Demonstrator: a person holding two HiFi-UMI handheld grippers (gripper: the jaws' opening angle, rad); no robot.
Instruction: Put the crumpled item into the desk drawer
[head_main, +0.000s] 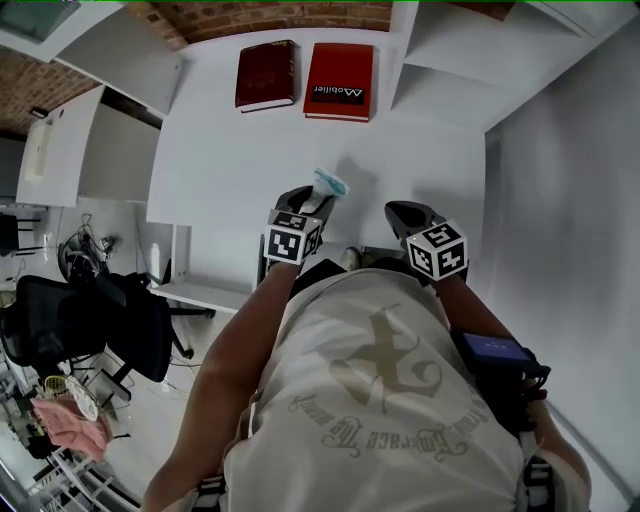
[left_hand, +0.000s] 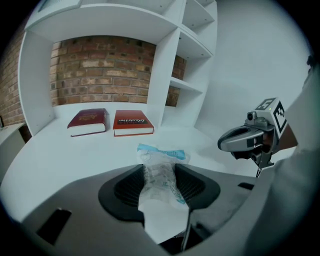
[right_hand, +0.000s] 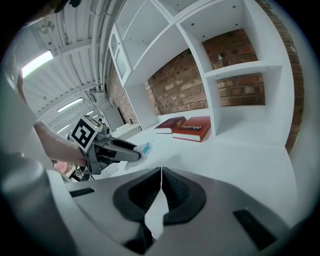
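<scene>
My left gripper (head_main: 313, 197) hangs over the near part of the white desk (head_main: 230, 160), shut on a crumpled clear plastic wrapper (head_main: 328, 183) with a blue strip. In the left gripper view the wrapper (left_hand: 161, 176) is pinched between the two dark pads and its blue end sticks out ahead of the tips of my left gripper (left_hand: 159, 167). My right gripper (head_main: 399, 212) floats beside it to the right, apart from the wrapper. In the right gripper view the pads of my right gripper (right_hand: 161, 174) meet in a thin line with nothing between them. No drawer is clearly in view.
Two red books (head_main: 266, 75) (head_main: 339, 81) lie side by side at the back of the desk against a brick wall (left_hand: 100, 70). White shelving (left_hand: 185, 85) rises at the right. A black office chair (head_main: 90, 320) stands on the floor to the left.
</scene>
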